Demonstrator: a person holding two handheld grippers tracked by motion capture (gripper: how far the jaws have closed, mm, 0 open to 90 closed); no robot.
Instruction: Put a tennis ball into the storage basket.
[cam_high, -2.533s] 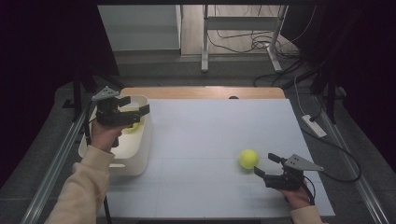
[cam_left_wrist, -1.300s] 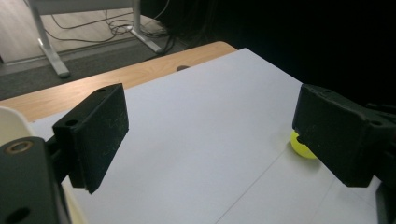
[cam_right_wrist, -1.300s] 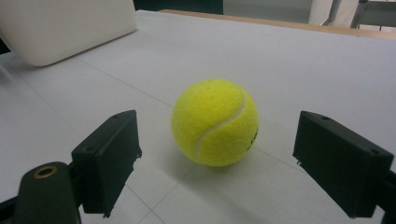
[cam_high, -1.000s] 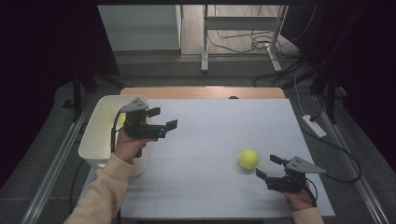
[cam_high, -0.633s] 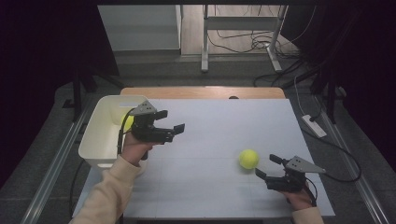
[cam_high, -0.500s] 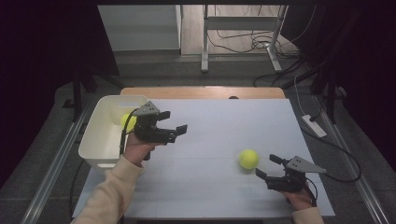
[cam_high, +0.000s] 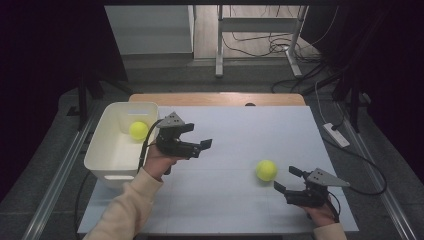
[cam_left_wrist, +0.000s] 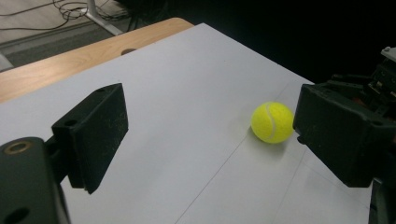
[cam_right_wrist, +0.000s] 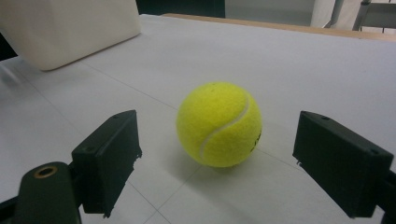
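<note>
High view: the white worktop (cam_high: 220, 150) carries a white bin (cam_high: 107, 150) just behind and to the left of the left hand-held gripper (cam_high: 197, 142), and one tennis ball in the bin (cam_high: 138, 130) already lies inside it, against the far wall. By my reading, that half of the job is done. The left hand-held gripper hangs over the worktop with its jaws apart and nothing between them, pointing toward the middle. A second tennis ball (cam_high: 266, 170) rests on the bare worktop, just ahead of the right hand-held gripper (cam_high: 286, 181), whose jaws also stand released, one on each side of the ball's line but not touching it. In the right gripper view this ball (cam_right_wrist: 219, 124) sits close between the spread jaws. What is left, I judge, is to grasp it and carry it to the bin.
</note>
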